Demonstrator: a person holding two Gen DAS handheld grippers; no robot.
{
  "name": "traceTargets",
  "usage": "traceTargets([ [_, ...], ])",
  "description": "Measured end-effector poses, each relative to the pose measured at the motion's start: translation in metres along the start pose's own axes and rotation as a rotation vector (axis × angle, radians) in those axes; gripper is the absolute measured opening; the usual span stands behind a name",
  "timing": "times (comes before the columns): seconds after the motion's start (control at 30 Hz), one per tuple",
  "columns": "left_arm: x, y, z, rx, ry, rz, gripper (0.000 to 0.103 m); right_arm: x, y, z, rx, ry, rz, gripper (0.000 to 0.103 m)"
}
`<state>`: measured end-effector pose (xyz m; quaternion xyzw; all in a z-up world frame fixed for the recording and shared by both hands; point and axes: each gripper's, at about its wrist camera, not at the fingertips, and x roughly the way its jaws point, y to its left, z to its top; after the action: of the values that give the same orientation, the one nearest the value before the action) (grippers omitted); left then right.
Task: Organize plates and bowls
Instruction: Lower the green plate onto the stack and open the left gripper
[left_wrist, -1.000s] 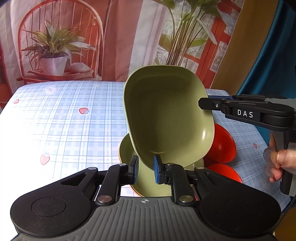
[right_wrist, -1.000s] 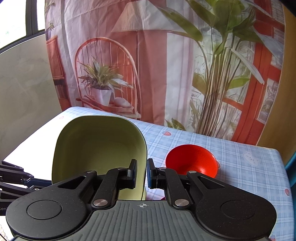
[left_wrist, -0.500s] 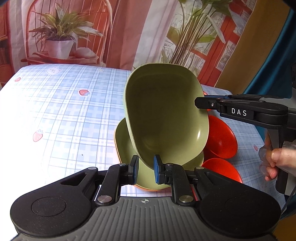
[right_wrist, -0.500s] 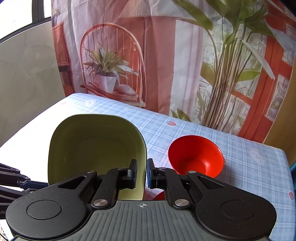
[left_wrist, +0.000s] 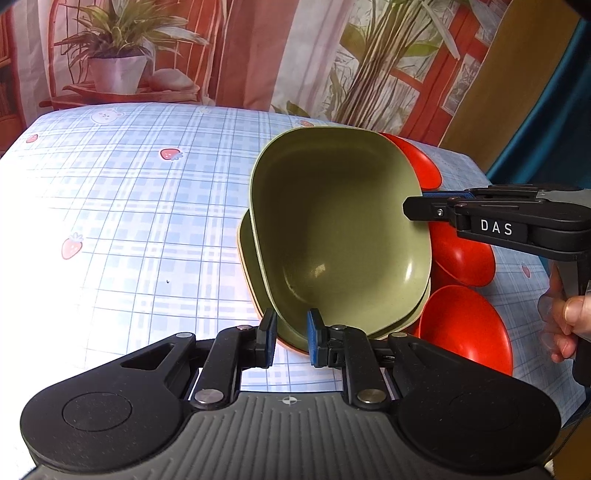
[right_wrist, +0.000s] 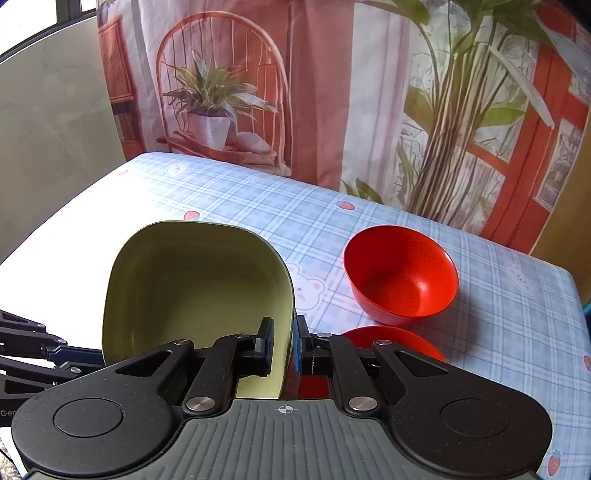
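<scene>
A green square dish (left_wrist: 340, 236) is held up at a tilt between two tongs, its hollow facing the left camera. The left gripper (left_wrist: 291, 338) is closed almost fully on the dish's near rim, one pad inside the hollow and one against the outside wall. The right gripper (right_wrist: 283, 345) is likewise pinched nearly shut on the opposite rim, the thin wall caught between its blue pads; in the left view it comes in from the right side, marked with the letters DAS, with the person's hand (left_wrist: 569, 325) around its handle. The tilted dish hangs just over a second green dish (left_wrist: 248, 254) that lies flat on the table, its lower corner close to that dish or touching it; which of the two cannot be told. An orange edge shows beneath the flat dish. Three red bowls sit to the right of the stack: one (right_wrist: 400, 277) stands apart farther back, another (left_wrist: 463, 254) is just beside the dishes, and a third (left_wrist: 469, 328) is nearest the right hand. Everything rests on a blue checked tablecloth (left_wrist: 147, 206) printed with strawberries and bears.
</scene>
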<state>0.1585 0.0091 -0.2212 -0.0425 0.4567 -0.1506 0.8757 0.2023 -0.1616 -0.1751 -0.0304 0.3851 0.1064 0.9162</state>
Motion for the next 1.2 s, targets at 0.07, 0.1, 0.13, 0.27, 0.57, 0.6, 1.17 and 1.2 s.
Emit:
traceTargets([
  [0.07, 0.000, 0.001, 0.001, 0.002, -0.001, -0.001, 0.018, 0.002, 0.000, -0.001, -0.001, 0.014, -0.009, 0.010],
  [0.1, 0.001, 0.001, 0.001, 0.003, -0.001, -0.001, 0.018, 0.003, 0.000, -0.001, 0.000, 0.021, -0.014, 0.010],
  [0.13, 0.001, 0.001, 0.001, 0.005, -0.002, 0.000, 0.018, 0.004, 0.000, -0.001, 0.000, 0.028, -0.017, 0.010],
  [0.27, 0.001, 0.001, 0.002, 0.014, -0.002, 0.006, 0.018, 0.008, 0.000, -0.003, 0.005, 0.043, -0.027, 0.010],
  [0.57, 0.001, -0.002, 0.001, 0.017, -0.003, 0.024, 0.022, 0.011, 0.000, -0.004, 0.000, 0.067, -0.043, 0.008],
  [0.6, 0.001, -0.003, 0.001, 0.022, -0.003, 0.026, 0.022, 0.011, 0.000, -0.004, 0.000, 0.069, -0.044, 0.008],
  [1.17, -0.009, 0.000, 0.003, 0.000, -0.042, 0.034, 0.026, 0.009, -0.003, -0.005, -0.008, 0.088, -0.057, 0.008],
  [1.2, -0.010, 0.000, 0.003, 0.001, -0.048, 0.037, 0.027, 0.008, -0.003, -0.005, -0.008, 0.086, -0.058, 0.008],
])
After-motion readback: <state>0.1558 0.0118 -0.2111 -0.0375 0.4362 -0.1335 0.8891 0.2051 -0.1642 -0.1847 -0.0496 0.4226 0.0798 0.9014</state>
